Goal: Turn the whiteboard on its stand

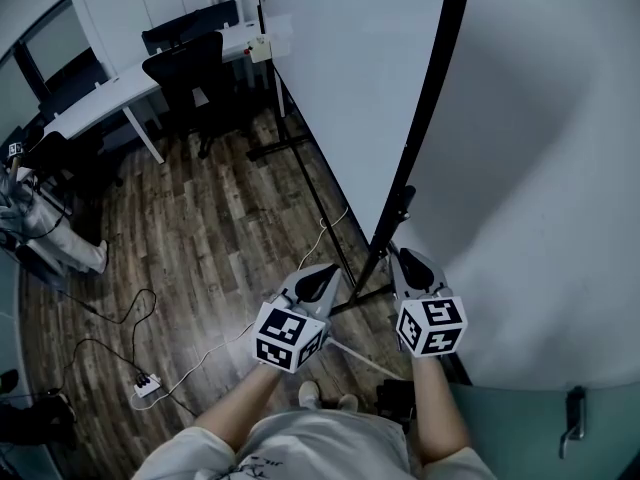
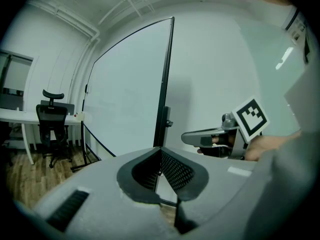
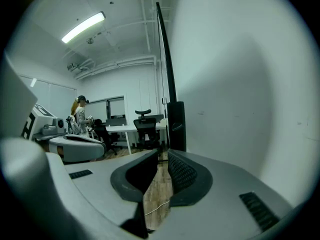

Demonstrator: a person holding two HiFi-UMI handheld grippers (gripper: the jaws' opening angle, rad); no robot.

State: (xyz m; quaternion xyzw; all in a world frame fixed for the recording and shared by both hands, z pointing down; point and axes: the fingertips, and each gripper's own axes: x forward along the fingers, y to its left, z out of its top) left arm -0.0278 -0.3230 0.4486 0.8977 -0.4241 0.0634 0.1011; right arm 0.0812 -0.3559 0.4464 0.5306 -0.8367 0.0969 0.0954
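The whiteboard point(image 1: 350, 88) stands upright on its stand, with its black side frame point(image 1: 425, 98) running down to a foot bar point(image 1: 345, 303) on the wood floor. My left gripper point(image 1: 322, 273) hovers just left of the frame's lower end, its jaws shut with nothing between them. On the other side of the frame is my right gripper point(image 1: 405, 256), jaws a narrow slit apart and holding nothing. In the left gripper view the whiteboard point(image 2: 130, 94) faces me, with the right gripper point(image 2: 187, 138) beside its frame point(image 2: 166, 84). The right gripper view shows the frame point(image 3: 165, 64) edge-on, straight ahead of the jaws.
A white wall point(image 1: 540, 168) stands close behind the board on the right. A desk with black office chairs point(image 1: 190, 63) sits at the back left. Cables and a power strip point(image 1: 147, 385) lie on the floor at left. A person point(image 3: 80, 116) stands far off by the desks.
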